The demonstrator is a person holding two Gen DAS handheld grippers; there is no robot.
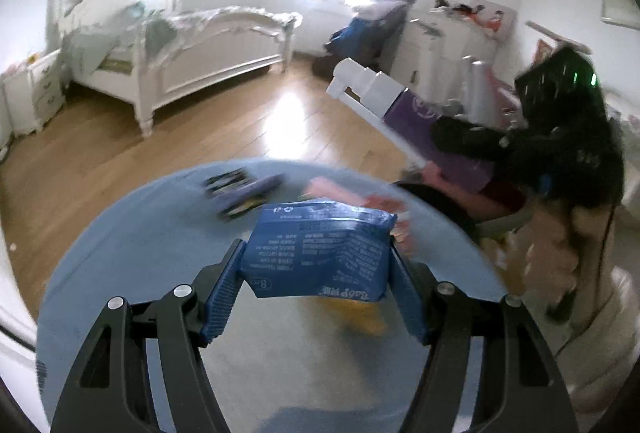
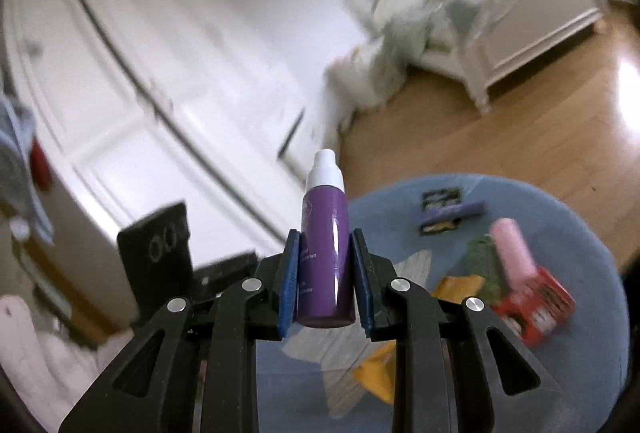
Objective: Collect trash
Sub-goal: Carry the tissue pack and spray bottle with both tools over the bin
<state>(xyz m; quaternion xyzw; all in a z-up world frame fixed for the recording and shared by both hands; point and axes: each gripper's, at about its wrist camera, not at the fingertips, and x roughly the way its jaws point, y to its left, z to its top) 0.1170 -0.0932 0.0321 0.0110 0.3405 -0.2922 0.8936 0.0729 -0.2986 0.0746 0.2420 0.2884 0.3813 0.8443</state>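
My left gripper (image 1: pixel 316 265) is shut on a blue tissue pack (image 1: pixel 320 251) and holds it above the round blue table (image 1: pixel 132 245). My right gripper (image 2: pixel 325 273) is shut on a purple bottle (image 2: pixel 326 245) with a white cap, held upright above the table's left edge (image 2: pixel 576 233). On the table lie a dark purple wrapper (image 2: pixel 448 211), a pink pack (image 2: pixel 514 249), a green packet (image 2: pixel 482 263), a red packet (image 2: pixel 538 307), a yellow wrapper (image 2: pixel 378 373) and a grey crumpled tissue (image 2: pixel 336 357). The right gripper also shows, blurred, at the right of the left wrist view (image 1: pixel 520 149).
A white bed (image 1: pixel 208 45) stands on the wooden floor beyond the table. A white wardrobe (image 2: pixel 140 73) is to the left in the right wrist view. A purple and white box (image 1: pixel 408 113) and white drawers (image 1: pixel 452 41) are at the right. A black box (image 2: pixel 156 245) sits below the wardrobe.
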